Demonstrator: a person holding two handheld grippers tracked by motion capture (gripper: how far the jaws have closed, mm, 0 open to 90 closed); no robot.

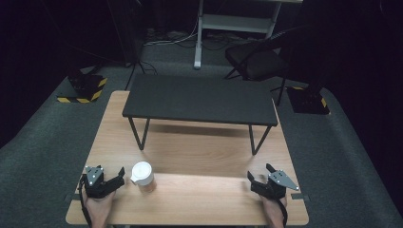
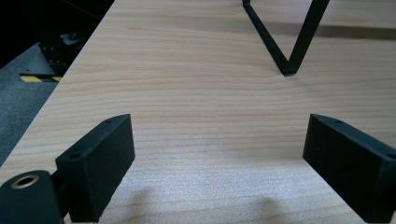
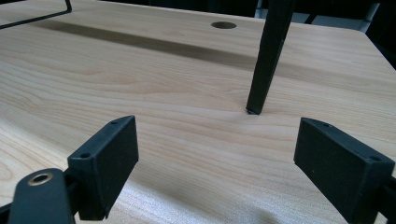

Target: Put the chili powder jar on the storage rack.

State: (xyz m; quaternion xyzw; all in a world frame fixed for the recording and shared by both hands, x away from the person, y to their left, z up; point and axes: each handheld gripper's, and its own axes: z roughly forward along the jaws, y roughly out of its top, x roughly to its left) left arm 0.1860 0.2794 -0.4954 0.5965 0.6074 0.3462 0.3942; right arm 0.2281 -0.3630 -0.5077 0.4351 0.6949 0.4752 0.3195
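The white-lidded cup (image 1: 143, 175) stands upright on the wooden table (image 1: 199, 142), near its front edge and just to the right of my left claw (image 1: 118, 176). Its long axis runs straight up and down, lid to the ceiling, so it points nowhere sideways; being round, it offers the same face from any side.

I judge the step in hand to be taking that cup with my left claw. The jaws stand apart with nothing but bare wood between them, as the left gripper view shows, and in the high view the nearer fingertip sits just beside the cup's left wall, seemingly not yet touching. To do it well I would keep the claw level, bring the 2 jaws to either side of the body below the lid, and close squarely across the middle, so the cup neither tips nor slides away.

Further from the cup, the black shelf (image 1: 199, 99) stands behind it on thin legs. My right claw (image 1: 259, 179) rests well to the cup's right, jaws also spread and empty.
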